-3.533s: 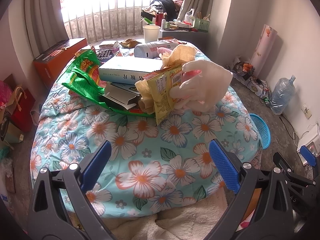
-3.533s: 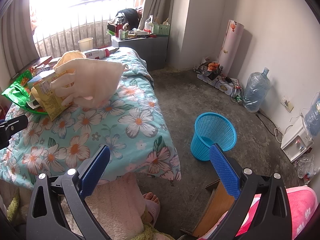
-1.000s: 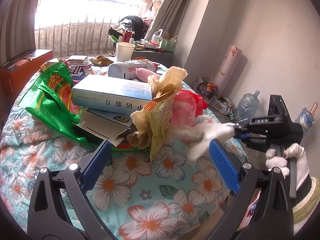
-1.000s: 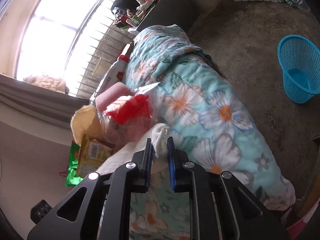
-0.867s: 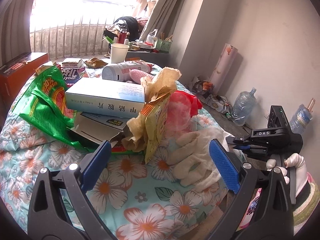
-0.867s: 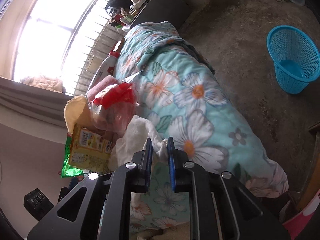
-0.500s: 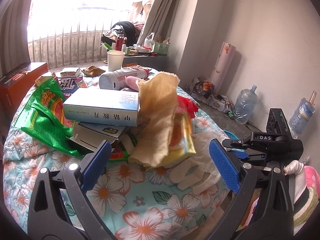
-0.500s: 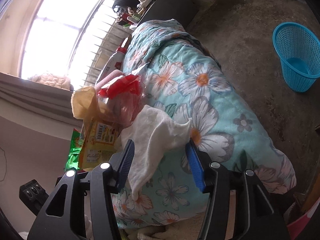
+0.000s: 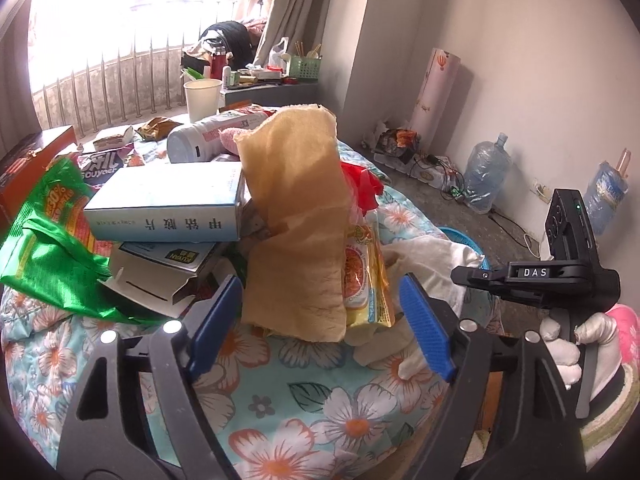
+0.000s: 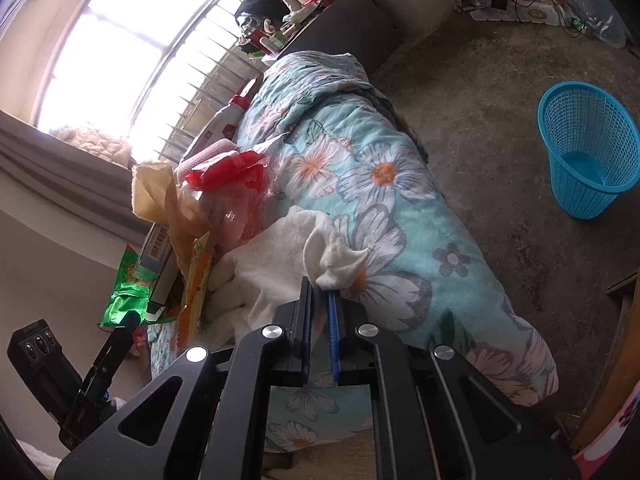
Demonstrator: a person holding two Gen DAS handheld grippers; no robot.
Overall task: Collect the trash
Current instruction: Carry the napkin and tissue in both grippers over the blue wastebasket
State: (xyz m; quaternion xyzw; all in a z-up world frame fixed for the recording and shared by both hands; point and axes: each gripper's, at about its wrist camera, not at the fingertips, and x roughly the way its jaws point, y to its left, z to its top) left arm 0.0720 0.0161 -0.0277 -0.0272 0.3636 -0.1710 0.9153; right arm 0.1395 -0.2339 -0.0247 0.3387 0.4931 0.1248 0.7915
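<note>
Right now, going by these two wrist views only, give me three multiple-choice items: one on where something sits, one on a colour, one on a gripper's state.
1. Where does the mesh basket stand?
A. on the bed
B. on the floor beside the bed
C. on the windowsill

2. What colour is the mesh basket?
A. blue
B. red
C. white

3. How is the right gripper?
A. wide open over the bedspread
B. shut on the green snack bag
C. shut on the white cloth

Answers:
1 B, it stands on the bare concrete floor, apart from the floral bedspread.
2 A, its mesh wall and base are bright blue.
3 C, the jaws are almost together with a fold of cloth pinched at their tips.
</note>
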